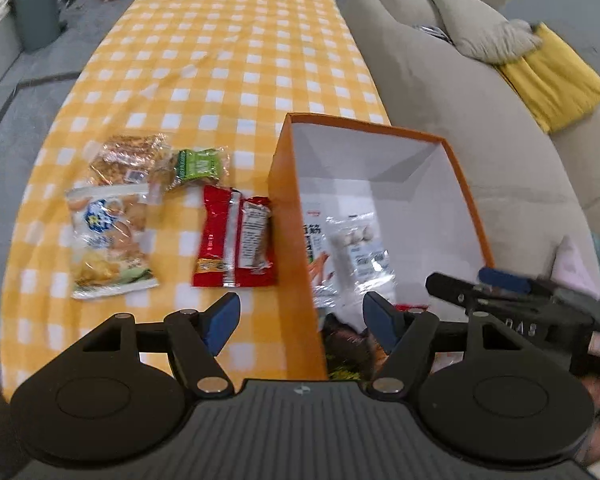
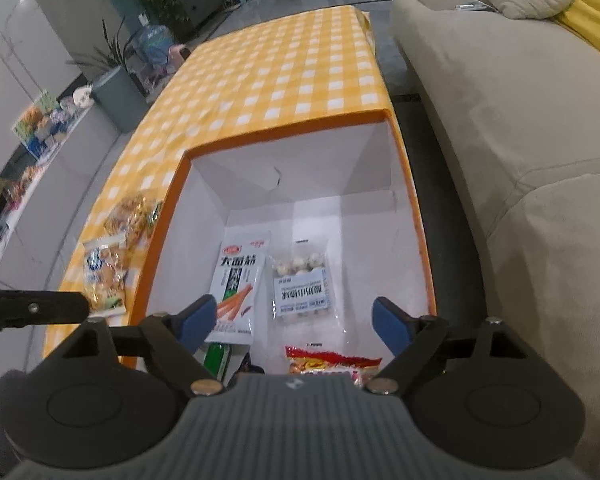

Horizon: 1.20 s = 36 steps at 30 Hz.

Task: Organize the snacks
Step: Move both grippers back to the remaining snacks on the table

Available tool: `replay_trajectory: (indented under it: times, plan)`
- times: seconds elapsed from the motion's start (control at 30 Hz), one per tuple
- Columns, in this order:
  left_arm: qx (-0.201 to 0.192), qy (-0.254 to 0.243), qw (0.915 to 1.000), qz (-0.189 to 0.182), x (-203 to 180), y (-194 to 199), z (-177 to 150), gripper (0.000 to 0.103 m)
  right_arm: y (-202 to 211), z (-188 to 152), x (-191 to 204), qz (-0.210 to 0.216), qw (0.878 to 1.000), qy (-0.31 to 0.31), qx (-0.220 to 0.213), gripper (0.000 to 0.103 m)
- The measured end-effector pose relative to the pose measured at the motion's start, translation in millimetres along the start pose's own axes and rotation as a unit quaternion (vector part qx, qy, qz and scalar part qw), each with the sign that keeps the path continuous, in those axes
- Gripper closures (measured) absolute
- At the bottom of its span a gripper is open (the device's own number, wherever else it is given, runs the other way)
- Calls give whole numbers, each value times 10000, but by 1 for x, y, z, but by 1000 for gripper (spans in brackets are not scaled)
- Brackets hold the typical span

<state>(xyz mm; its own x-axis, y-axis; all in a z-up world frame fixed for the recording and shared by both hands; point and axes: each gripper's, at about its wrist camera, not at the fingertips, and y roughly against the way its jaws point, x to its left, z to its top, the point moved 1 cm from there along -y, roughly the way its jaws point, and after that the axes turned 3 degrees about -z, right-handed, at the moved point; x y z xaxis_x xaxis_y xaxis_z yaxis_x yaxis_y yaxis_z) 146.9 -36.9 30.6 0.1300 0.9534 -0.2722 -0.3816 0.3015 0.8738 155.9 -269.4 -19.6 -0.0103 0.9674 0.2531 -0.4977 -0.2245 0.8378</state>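
Four packets lie loose on the worktop (image 1: 228, 60) left of the orange box (image 1: 290, 216): the cream chip bag (image 1: 110, 240), a clear biscuit pack (image 1: 126, 158), a green packet (image 1: 198, 166) and the red packet (image 1: 234, 238) just beside the box wall. The left tool (image 1: 300, 322) hovers empty, jaws spread astride that wall; it should probably shift left and pinch the red packet's edge (flat film slips). The right tool (image 2: 294, 322), also spread and empty, hangs over the box's white packet (image 2: 236, 288) and clear pack (image 2: 302, 286); nearer packets are cut off by both tool bodies

Red packet (image 2: 332, 362) half hidden below
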Motion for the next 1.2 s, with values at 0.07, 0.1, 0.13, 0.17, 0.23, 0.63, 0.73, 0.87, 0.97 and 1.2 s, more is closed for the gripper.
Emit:
replay_trajectory:
  times: [0.07, 0.1, 0.13, 0.17, 0.23, 0.63, 0.73, 0.87, 0.97, 1.2]
  plan:
    - [-7, -98, 9999, 73, 5, 5, -5, 20, -2, -1, 9, -115, 9997, 196, 32, 12]
    - [7, -179, 9998, 107, 9, 8, -7, 20, -3, -1, 11, -119, 9997, 218, 83, 11]
    - [11, -234, 9996, 135, 13, 11, -9, 20, -5, -1, 13, -103, 9997, 187, 146, 10]
    - [-9, -252, 9995, 168, 17, 15, -11, 20, -7, -2, 15, -93, 9996, 144, 204, 10]
    - [-105, -195, 9995, 244, 30, 24, -13, 20, -10, -3, 19, -156, 9994, 128, 291, 10]
    - [-492, 834, 9946, 363, 133, 55, -26, 20, -2, -11, 81, -572, 9956, 716, 212, 9]
    - [-537, 1130, 9917, 289, 159, 59, -32, 20, 3, -12, 105, -588, 9943, 894, 4, 9]
    - [-643, 1475, 9867, 216, 188, 63, -40, 20, 2, -14, 141, -497, 9902, 1282, -227, 9]
    - [-706, 1671, 9834, 100, 207, 62, -44, 20, 3, -16, 165, -433, 9863, 1468, -621, 9]
    - [-558, 2241, 9729, -112, 241, 34, -50, 20, 4, -46, 223, 208, 9424, 2521, -2189, 18]
